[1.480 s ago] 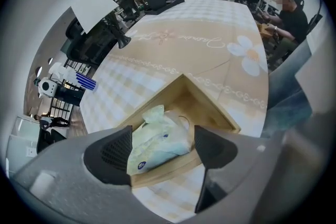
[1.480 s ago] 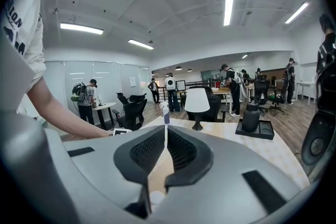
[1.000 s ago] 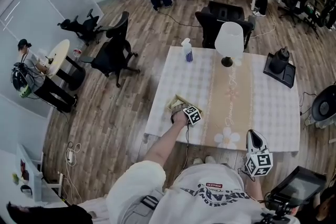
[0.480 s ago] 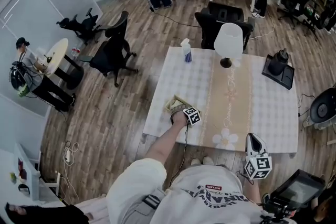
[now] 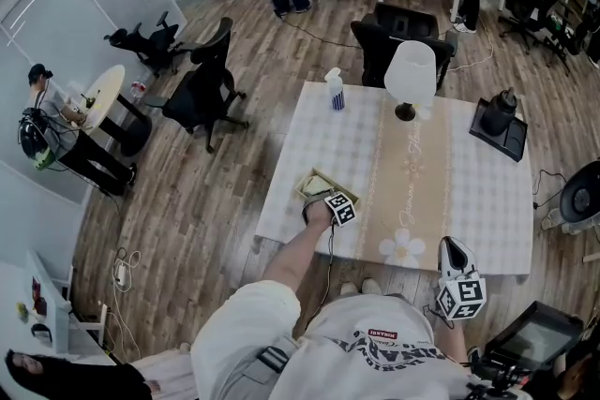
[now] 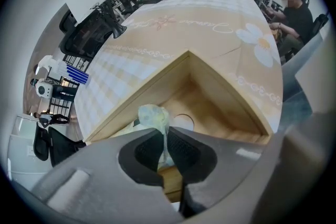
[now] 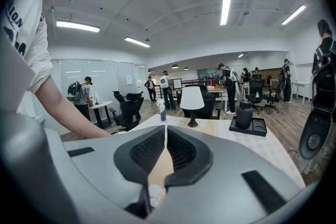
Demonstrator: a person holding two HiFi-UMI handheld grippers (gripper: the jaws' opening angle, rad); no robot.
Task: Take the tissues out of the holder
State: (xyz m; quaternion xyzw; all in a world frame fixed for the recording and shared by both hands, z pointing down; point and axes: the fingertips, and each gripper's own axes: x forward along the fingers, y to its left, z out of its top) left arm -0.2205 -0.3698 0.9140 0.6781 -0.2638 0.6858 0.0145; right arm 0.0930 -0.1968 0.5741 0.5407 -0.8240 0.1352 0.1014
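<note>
A white lamp [image 5: 410, 73], a spray bottle [image 5: 334, 90] and a black jug [image 5: 500, 111] stand on the table [image 5: 483, 201].

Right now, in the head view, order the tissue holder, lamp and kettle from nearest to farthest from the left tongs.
1. Tissue holder, right under the left tongs.
2. Lamp, centre of the far edge.
3. Kettle, far right corner.

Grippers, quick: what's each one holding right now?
Left gripper: just closed, pinching a tissue at the wooden holder.
Right gripper: closed, holding nothing.
</note>
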